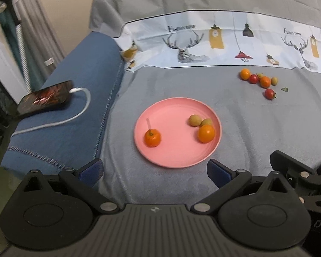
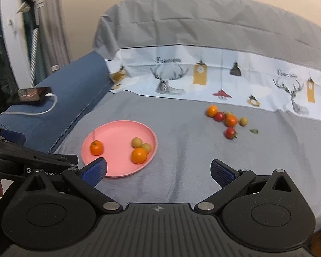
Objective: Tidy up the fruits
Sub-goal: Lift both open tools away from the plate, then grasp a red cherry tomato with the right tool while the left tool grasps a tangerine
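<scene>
A pink plate (image 1: 173, 158) (image 2: 117, 167) lies on the grey cloth. On it sit an orange with a stem (image 1: 152, 137) (image 2: 96, 147), a second orange (image 1: 206, 133) (image 2: 139, 155) and two small yellow-green fruits (image 1: 195, 120) (image 2: 136, 142). Farther back right, a loose pile (image 1: 259, 79) (image 2: 225, 117) holds two oranges, two red tomatoes and small yellow-green fruits. My left gripper (image 1: 155, 171) hangs open just before the plate's near rim, holding nothing. My right gripper (image 2: 158, 172) is open and empty too, its left finger (image 2: 94, 171) over the plate's near edge.
A blue blanket (image 1: 79, 98) (image 2: 75, 94) lies left of the plate, with a phone (image 1: 45, 98) (image 2: 33, 94) and white cable on it. A deer-print sheet (image 1: 203, 42) (image 2: 203, 79) runs along the back. A small green leaf (image 1: 285, 89) (image 2: 254, 131) lies by the pile.
</scene>
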